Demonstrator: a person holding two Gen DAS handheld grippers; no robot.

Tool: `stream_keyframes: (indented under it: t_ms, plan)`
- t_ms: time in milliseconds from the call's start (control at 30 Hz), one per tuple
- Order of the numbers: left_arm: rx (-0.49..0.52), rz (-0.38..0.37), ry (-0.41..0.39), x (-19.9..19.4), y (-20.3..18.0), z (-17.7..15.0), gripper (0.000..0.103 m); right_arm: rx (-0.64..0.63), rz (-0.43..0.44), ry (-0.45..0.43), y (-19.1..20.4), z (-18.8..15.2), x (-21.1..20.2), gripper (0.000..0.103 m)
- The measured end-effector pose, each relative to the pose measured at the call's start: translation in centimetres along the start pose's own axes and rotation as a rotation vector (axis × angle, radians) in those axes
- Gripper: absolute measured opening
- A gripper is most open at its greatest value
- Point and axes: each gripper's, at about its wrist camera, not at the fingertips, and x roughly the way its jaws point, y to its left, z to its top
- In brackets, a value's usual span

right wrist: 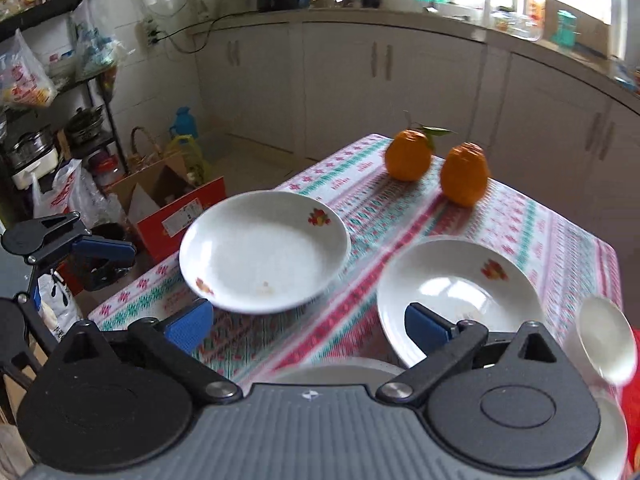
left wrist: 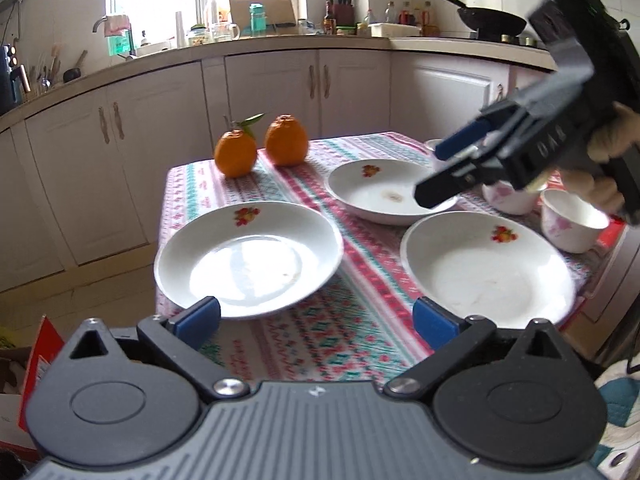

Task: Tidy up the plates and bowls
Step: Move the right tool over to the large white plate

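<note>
Three white plates (left wrist: 248, 256) are sitting on the striped tablecloth (left wrist: 352, 328), each bearing a red-and-yellow fruit motif on its rim. Two white bowls (left wrist: 572, 220) with pink flowers are standing at the right edge. Two oranges (left wrist: 286, 140) are resting at the far end. Left gripper (left wrist: 316, 320) and right gripper (right wrist: 308, 324) are both spread wide, holding nothing. No legible writing.

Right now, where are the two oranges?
The two oranges stand side by side at the far end of the table, beyond the left plate, in the left wrist view; nothing touches them.
</note>
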Motion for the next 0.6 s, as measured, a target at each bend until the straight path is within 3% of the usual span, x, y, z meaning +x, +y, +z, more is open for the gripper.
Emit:
stream_keyframes:
  t_ms: [367, 600]
  plan:
    - [0.061, -0.088, 0.023, 0.1, -4.8, -0.3, 0.102, 0.067, -0.128, 0.008, -0.1, -8.6, -4.7, 0.103]
    - [0.069, -0.174, 0.064, 1.2, -7.2, -0.8, 0.102, 0.118, -0.113, 0.011, -1.7, -9.9, -5.3, 0.103]
